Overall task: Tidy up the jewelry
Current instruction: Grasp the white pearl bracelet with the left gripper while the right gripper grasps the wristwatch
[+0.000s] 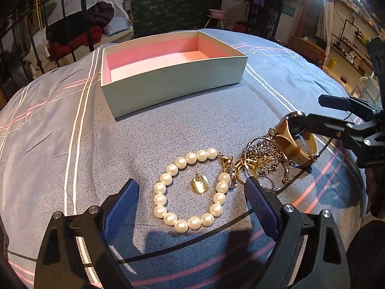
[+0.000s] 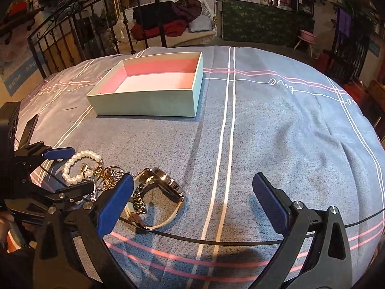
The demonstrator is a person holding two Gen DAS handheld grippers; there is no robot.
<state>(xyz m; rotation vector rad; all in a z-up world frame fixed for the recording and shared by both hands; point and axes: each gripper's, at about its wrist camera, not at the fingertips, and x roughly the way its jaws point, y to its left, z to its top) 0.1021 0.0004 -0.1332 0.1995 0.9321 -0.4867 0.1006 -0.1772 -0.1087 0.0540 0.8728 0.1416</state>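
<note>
The only clear writing is the white cursive word "love" (image 2: 281, 85) stitched on the cloth at upper right of the right wrist view. A blue-grey woven cloth (image 1: 192, 125) with white, pink and black stripes covers the worktop. An open rectangular card box (image 1: 173, 84), pale mint outside and pink inside, stands at upper centre. A round pearl bracelet (image 1: 190, 190) encircles a small gold earring (image 1: 199, 185) at lower centre, between the wide-spread left tool (image 1: 191, 198). A tangle of gold and silver chains (image 1: 259, 161) touches a tan-strapped watch (image 1: 296, 139) at right. The right tool (image 2: 192, 187) is spread, gripping nothing. Behind, a cluttered room.
</note>
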